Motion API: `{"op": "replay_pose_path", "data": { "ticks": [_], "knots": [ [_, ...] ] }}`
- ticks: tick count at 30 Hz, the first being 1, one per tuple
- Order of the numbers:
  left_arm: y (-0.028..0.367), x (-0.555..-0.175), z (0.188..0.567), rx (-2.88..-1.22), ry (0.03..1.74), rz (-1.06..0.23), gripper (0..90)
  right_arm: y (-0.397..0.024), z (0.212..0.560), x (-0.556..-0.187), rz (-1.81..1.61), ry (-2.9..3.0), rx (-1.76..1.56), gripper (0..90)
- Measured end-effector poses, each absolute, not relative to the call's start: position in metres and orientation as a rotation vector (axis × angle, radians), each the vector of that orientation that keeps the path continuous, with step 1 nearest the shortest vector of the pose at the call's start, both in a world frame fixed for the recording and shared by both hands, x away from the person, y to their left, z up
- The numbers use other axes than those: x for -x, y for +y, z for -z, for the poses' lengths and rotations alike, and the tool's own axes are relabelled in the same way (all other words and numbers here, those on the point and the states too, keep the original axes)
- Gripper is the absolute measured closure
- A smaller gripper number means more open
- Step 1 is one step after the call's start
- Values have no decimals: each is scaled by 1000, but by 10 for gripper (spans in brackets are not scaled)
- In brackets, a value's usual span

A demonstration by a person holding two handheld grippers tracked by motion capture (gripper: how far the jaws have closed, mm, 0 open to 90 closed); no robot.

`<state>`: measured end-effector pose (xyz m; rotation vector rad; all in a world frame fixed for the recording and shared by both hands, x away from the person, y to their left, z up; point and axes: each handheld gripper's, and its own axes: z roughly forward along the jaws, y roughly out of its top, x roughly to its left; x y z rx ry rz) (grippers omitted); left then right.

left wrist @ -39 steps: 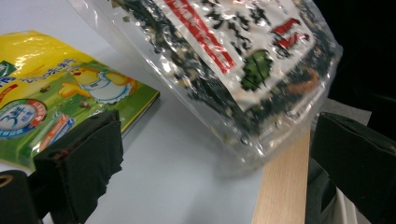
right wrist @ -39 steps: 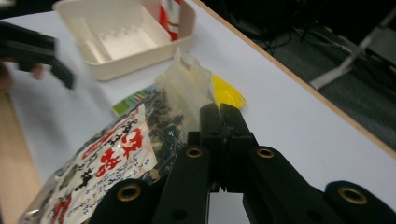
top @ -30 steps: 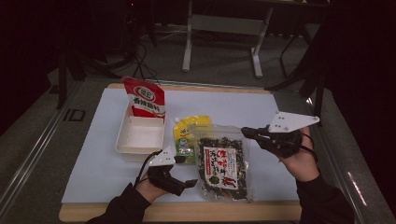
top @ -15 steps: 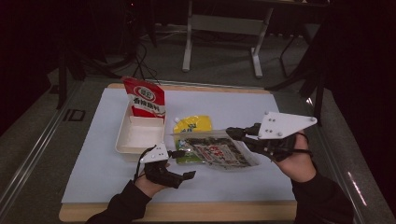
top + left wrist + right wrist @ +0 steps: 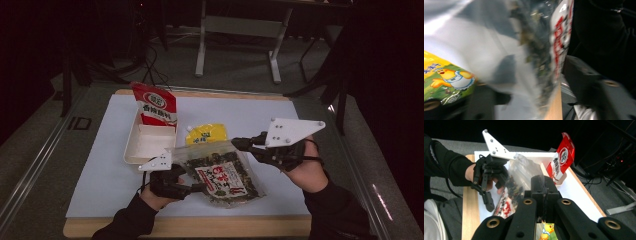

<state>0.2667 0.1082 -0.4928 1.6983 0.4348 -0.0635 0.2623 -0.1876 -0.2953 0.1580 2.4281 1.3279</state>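
Note:
A clear bag of dark dried seaweed point(image 5: 220, 175) with a red and white label hangs tilted over the front of the white mat. Its clear top edge is pinched in my right gripper point(image 5: 237, 145), which is shut on it; in the right gripper view the jaws point(image 5: 544, 186) meet on the plastic. My left gripper point(image 5: 197, 186) is at the bag's lower left side. In the left gripper view the bag point(image 5: 544, 50) hangs between the two jaws, which stand wide apart and open.
A yellow packet point(image 5: 207, 134) lies flat on the mat behind the bag. Left of it a white tray point(image 5: 135, 150) holds an upright red pouch point(image 5: 156, 105). The wooden table edge point(image 5: 200, 226) runs along the front. Metal stand legs stand beyond the table.
The seaweed bag lay flat a second ago. My right gripper moved left, closed on its top edge and lifted it. My left gripper came in around its lower side.

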Motion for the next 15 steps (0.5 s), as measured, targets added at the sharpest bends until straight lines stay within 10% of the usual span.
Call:
{"op": "replay_pose_path", "data": {
  "ticks": [6, 15],
  "knots": [
    [101, -254, 479, -1757, 344, 22, 751, -198, 300, -269, -1323, 2424, -213, 896],
    [98, -248, 463, -1856, 382, -62, 779, -212, 310, -280, -1350, 2441, -264, 862]
  ]
}}
